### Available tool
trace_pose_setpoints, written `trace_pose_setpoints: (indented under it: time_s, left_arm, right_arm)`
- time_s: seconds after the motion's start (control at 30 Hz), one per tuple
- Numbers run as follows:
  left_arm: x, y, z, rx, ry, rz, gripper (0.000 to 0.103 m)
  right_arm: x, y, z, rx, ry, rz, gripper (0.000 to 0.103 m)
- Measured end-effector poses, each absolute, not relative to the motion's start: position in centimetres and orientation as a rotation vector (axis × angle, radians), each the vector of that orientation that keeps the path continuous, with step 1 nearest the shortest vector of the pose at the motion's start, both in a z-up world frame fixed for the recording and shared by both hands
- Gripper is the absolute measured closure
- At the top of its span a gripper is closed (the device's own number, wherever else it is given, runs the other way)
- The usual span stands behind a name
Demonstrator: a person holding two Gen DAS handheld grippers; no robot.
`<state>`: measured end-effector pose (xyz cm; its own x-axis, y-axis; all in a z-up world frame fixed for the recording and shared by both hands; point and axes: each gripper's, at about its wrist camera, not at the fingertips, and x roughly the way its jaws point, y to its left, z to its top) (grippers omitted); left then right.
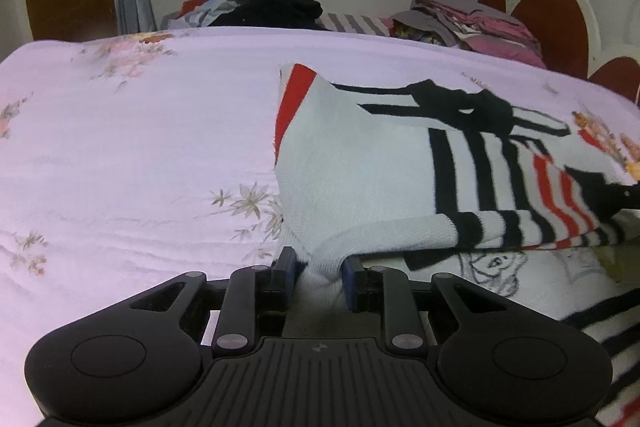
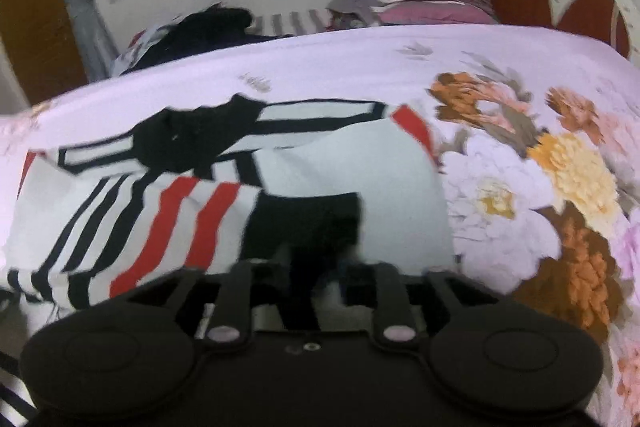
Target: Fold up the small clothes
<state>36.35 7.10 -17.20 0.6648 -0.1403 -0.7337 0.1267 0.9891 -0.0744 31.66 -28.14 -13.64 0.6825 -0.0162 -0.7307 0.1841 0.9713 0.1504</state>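
A small white knit sweater (image 1: 360,163) with black and red stripes lies on the pink floral bed sheet (image 1: 140,147). My left gripper (image 1: 319,269) is shut on a white edge of the sweater and lifts it off the layer below. In the right wrist view the same sweater (image 2: 280,179) fills the middle. My right gripper (image 2: 316,267) is shut on its black-banded edge; the view is blurred and the fingertips are partly hidden by cloth.
A heap of dark and mixed clothes (image 1: 272,9) and a stack of folded pink and grey clothes (image 1: 476,23) lie at the far side of the bed. A red and white headboard (image 1: 556,23) stands at the right. A window and curtains are behind.
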Motion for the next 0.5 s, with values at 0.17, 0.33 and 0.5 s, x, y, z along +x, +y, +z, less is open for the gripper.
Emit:
trace_pose_setpoints:
  time_s: [0.17, 0.33, 0.5]
  left_arm:
    - [34.7, 8.6, -14.9, -0.065, 0.808, -0.159, 0.08]
    - [37.2, 7.9, -13.6, -0.108, 0.779, -0.17, 0.08]
    - [42.0, 5.1, -14.5, -0.086, 0.777, -0.196, 0.079]
  right_arm:
    - [31.6, -30.2, -13.0, 0.264, 0.794, -0.11, 0.065]
    - [33.4, -31.3, -14.6, 0.324, 0.838, -0.116, 0.06]
    - [34.7, -30.5, -15.3, 0.305, 0.862, -0.082, 0.074]
